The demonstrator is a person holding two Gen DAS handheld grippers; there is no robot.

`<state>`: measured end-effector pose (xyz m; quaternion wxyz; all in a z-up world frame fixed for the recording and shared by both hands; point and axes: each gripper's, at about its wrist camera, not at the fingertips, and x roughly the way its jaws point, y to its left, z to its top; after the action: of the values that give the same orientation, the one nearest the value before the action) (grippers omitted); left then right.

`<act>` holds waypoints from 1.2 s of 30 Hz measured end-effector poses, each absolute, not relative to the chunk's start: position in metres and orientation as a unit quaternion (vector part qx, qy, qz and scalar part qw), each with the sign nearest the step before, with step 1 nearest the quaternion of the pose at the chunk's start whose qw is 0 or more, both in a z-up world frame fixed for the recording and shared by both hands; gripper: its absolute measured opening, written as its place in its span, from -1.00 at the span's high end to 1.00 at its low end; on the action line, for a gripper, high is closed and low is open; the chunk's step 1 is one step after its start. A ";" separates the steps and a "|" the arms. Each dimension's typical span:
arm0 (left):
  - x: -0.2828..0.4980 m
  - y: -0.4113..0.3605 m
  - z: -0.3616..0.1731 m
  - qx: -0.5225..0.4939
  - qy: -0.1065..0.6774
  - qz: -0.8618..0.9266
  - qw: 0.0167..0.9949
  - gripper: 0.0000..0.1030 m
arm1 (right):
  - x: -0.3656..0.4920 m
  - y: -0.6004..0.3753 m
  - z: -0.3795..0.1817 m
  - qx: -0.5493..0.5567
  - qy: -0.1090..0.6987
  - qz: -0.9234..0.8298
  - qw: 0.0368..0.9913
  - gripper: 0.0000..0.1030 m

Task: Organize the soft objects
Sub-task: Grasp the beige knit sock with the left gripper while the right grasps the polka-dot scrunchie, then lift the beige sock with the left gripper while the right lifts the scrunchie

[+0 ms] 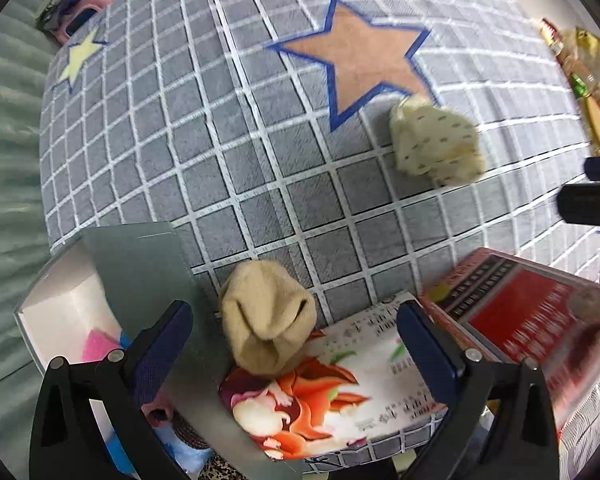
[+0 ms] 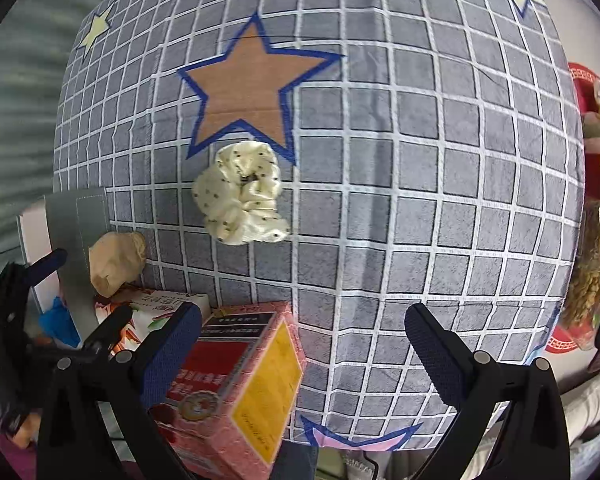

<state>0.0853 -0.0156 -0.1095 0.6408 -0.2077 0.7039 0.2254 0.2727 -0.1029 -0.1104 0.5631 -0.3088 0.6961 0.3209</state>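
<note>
Both claws gaped wide and empty, left gripper point(image 1: 296, 344) over the tan sock point(image 1: 266, 320). The cream scrunchie point(image 2: 242, 194) sat mid-frame, ahead of the right gripper point(image 2: 304, 344).

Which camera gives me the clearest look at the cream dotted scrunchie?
The right wrist view: the scrunchie sits near centre, sharp, its ruffles and centre hole visible, just below the brown star. In the left wrist view it is off to the right and motion-blurred.
</note>
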 end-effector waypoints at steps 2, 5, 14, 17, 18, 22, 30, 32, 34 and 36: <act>0.090 -0.016 -0.120 -0.205 0.717 0.220 0.629 -0.89 | 0.278 -0.105 -0.112 -0.300 0.700 0.325 0.561 -0.98; 0.096 -0.019 -0.136 -0.194 0.738 0.217 0.609 -0.82 | 0.283 -0.107 -0.116 -0.287 0.706 0.334 0.555 -0.98; 0.095 -0.022 -0.170 -0.177 0.783 0.231 0.550 -0.27 | 0.285 -0.087 -0.132 -0.274 0.714 0.369 0.528 -0.99; 0.092 -0.021 -0.175 -0.193 0.777 0.231 0.552 0.37 | 0.283 -0.074 -0.139 -0.278 0.709 0.382 0.523 -0.98; 0.095 -0.016 -0.176 -0.200 0.773 0.233 0.555 0.46 | 0.283 -0.071 -0.141 -0.280 0.707 0.387 0.522 -0.98; 0.083 -0.003 -0.163 -0.229 0.747 0.254 0.571 0.57 | 0.274 -0.052 -0.154 -0.300 0.691 0.410 0.514 -0.98; 0.061 0.011 -0.135 -0.267 0.699 0.276 0.603 0.57 | 0.257 -0.032 -0.184 -0.356 0.660 0.435 0.498 -0.23; 0.062 0.018 -0.130 -0.266 0.695 0.275 0.608 0.57 | 0.253 -0.033 -0.188 -0.377 0.653 0.430 0.497 0.03; 0.069 0.018 -0.121 -0.268 0.687 0.274 0.618 0.57 | 0.251 -0.035 -0.185 -0.381 0.640 0.438 0.503 0.27; 0.088 0.014 -0.109 -0.264 0.679 0.273 0.628 0.57 | 0.254 -0.040 -0.179 -0.368 0.638 0.439 0.514 0.28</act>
<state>0.0882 0.0136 -0.1089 0.6282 -0.2637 0.6792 0.2731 0.2537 -0.0398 -0.1794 0.5141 -0.3677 0.6385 0.4390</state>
